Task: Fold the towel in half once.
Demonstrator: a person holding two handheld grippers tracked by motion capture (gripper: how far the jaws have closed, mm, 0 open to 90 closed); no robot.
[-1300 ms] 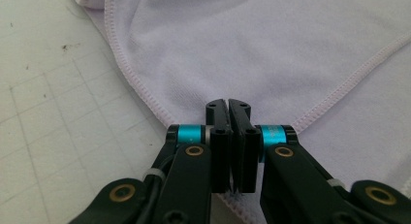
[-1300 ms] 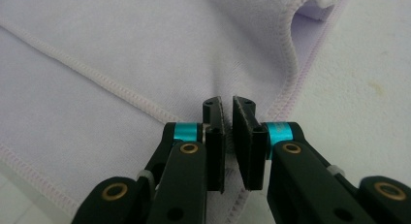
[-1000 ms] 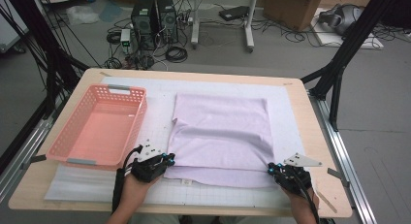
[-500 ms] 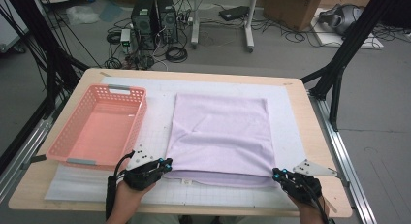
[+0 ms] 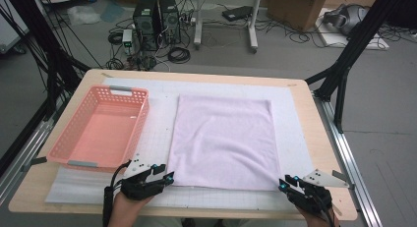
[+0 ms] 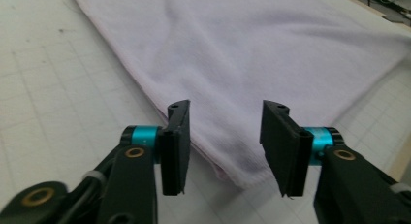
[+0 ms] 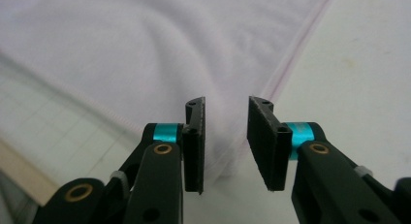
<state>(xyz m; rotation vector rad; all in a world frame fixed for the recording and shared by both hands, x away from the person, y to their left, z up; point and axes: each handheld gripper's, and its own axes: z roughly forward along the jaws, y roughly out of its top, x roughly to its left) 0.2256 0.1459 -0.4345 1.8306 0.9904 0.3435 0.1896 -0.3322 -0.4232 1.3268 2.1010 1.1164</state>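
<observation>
A pale lilac towel (image 5: pixel 223 138) lies spread flat on the white gridded mat (image 5: pixel 295 119). My left gripper (image 5: pixel 167 177) sits at the towel's near left corner, and its jaws have just been opening. In the left gripper view the left gripper (image 6: pixel 225 110) stands open, and the towel (image 6: pixel 232 49) corner lies loose on the mat between the pads. My right gripper (image 5: pixel 282 185) is at the near right corner, its jaws also just opening. In the right gripper view the right gripper (image 7: pixel 225 105) is open over the towel (image 7: pixel 145 49) corner, pads apart from the cloth.
An empty pink plastic basket (image 5: pixel 82 163) stands on the left part of the mat, close beside the towel's left edge. The wooden table's front edge (image 5: pixel 221 212) runs just below both hands. Computer towers (image 5: pixel 155 15), cables and a cardboard box lie on the floor beyond.
The towel's near edge has come toward the front of the table and the cloth now lies flat at full length. Both grippers have opened and let go of the corners.
</observation>
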